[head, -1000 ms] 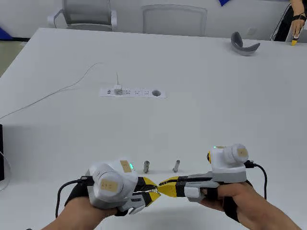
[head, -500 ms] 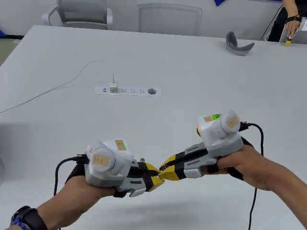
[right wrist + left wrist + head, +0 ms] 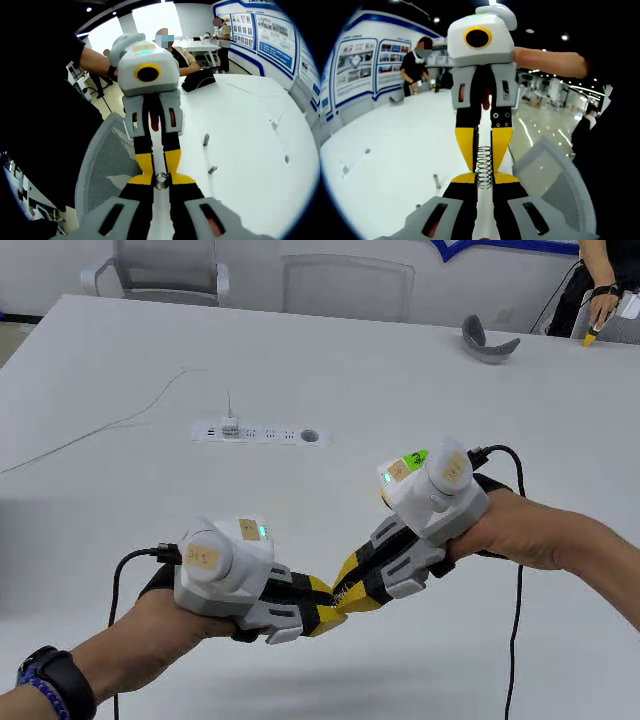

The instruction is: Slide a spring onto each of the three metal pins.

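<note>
A small metal spring (image 3: 340, 599) sits where the two yellow jaw tips meet, just above the white table (image 3: 330, 390). My left gripper (image 3: 334, 613) comes in level from the left. My right gripper (image 3: 349, 589) slants down from the right. In the left gripper view the spring (image 3: 484, 167) stands lengthwise between my own tips (image 3: 484, 179) and the right gripper's fingers (image 3: 464, 145). In the right gripper view the spring (image 3: 160, 181) shows end-on between my tips. Both grippers look shut on it. Two metal pins (image 3: 205, 139) (image 3: 213, 169) stand on the table; one pin (image 3: 436, 180) also appears beside the left jaws.
A white power strip (image 3: 262, 433) with a plug and cable (image 3: 100, 428) lies mid-table. A grey curved object (image 3: 487, 341) rests at the far right. Chairs (image 3: 345, 285) stand behind the table, and a person (image 3: 600, 285) is at the back right.
Both hands have risen off the table with their tips still together. The right gripper has lifted and tilted down toward the left one. The pins seen earlier are now behind the grippers.
</note>
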Demonstrator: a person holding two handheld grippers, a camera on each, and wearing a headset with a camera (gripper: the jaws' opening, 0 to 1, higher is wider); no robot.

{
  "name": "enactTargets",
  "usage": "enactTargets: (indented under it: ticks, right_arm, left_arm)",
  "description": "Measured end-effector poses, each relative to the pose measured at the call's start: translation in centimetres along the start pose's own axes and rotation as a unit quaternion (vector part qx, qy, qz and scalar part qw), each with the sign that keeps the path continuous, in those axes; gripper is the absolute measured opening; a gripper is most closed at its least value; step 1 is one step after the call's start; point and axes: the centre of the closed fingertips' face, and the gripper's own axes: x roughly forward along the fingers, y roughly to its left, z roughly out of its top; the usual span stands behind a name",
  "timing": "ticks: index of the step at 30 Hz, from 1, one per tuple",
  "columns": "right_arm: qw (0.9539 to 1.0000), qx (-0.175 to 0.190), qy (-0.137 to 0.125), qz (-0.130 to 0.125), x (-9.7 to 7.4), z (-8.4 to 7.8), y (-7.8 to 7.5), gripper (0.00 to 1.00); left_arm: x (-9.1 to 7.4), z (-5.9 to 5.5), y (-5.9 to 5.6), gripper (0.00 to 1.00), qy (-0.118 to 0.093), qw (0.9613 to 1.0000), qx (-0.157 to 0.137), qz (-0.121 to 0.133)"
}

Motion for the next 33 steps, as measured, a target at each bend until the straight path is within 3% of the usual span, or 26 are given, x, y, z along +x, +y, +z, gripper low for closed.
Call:
enactTargets:
  ticks: [7, 16, 23, 33]
  right_arm:
    - [0.9996, -0.021, 0.015, 0.014, 0.2, -0.4, 0.5, 0.13]
    - [0.9994, -0.027, 0.02, 0.012, 0.5, -0.7, 0.5, 0.12]
    - [0.9998, -0.016, 0.015, 0.002, 0.6, -1.2, 0.3, 0.12]
    - [0.9997, 0.0, 0.019, -0.013, 0.3, -2.7, -0.4, 0.12]
  left_arm:
    - [-0.1, -0.2, -0.4, 0.1, 0.003, 0.9999, 0.005, -0.01]
    - [0.1, -0.6, -0.4, 0.1, 0.007, 0.9999, 0.002, -0.014]
    - [0.3, -0.8, -0.3, 0.12, 0.005, 1.0, 0.001, -0.006]
    - [-0.4, -2.1, 0.2, 0.21, 0.009, 0.9997, -0.019, 0.015]
